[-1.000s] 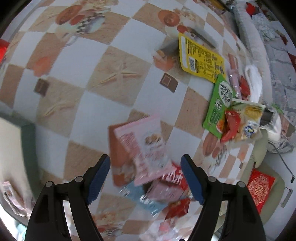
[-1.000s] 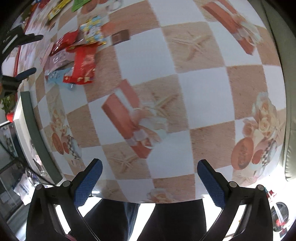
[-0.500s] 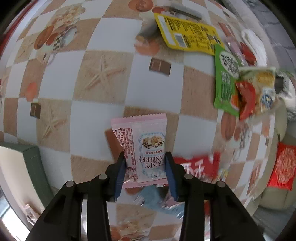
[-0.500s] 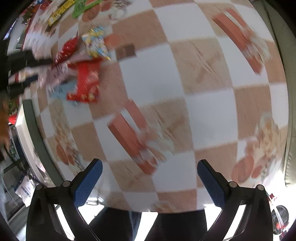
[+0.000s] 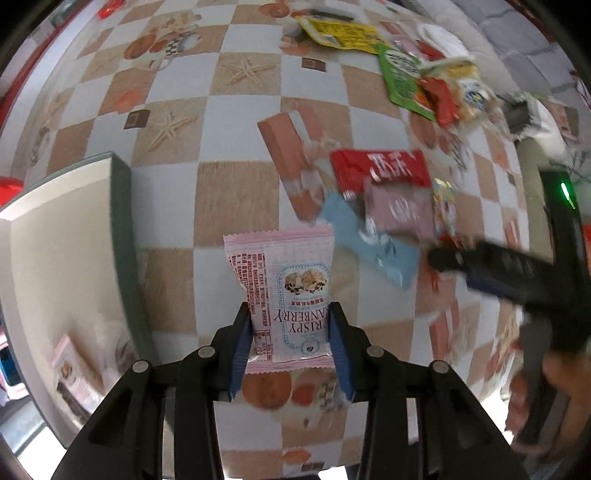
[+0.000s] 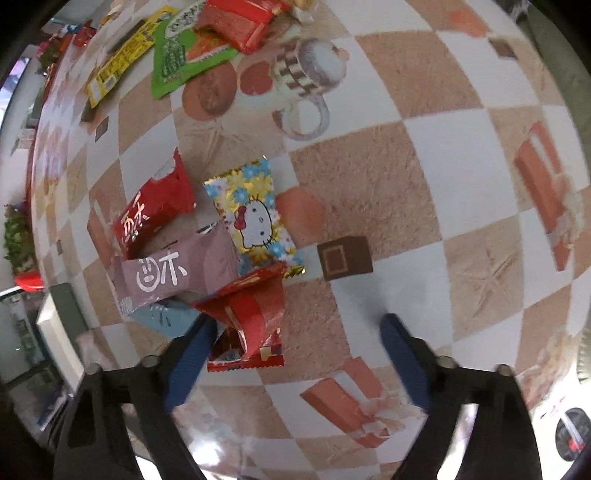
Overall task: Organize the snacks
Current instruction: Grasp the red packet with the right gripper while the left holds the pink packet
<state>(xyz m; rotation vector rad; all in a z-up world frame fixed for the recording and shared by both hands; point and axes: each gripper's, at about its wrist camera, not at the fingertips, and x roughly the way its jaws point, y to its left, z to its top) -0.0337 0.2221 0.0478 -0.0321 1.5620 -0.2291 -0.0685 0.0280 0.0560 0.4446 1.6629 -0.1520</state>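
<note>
My left gripper (image 5: 290, 314) is shut on a pink cranberry crisp packet (image 5: 288, 273) and holds it upright above the checked tablecloth, just right of a green-rimmed box (image 5: 122, 221). My right gripper (image 6: 297, 325) hangs over a small snack pile with its jaws closing. A crumpled red packet (image 6: 251, 317) lies between them against the left finger (image 6: 192, 350); the right pad is clear of it. Beyond it lie a Hello Kitty packet (image 6: 255, 218), a mauve packet (image 6: 173, 273), a red packet with white characters (image 6: 155, 210) and a light blue packet (image 6: 162, 317).
The box holds pink packets (image 5: 74, 369) on its beige floor. At the far side of the table lie a green packet (image 6: 177, 55), a yellow packet (image 6: 118, 62) and another red one (image 6: 240, 18). The right gripper's arm (image 5: 498, 269) shows blurred in the left wrist view.
The left gripper shut on the pink packet, lifted it and carried it toward the box. The right gripper travelled across to the snack pile and its jaws narrowed.
</note>
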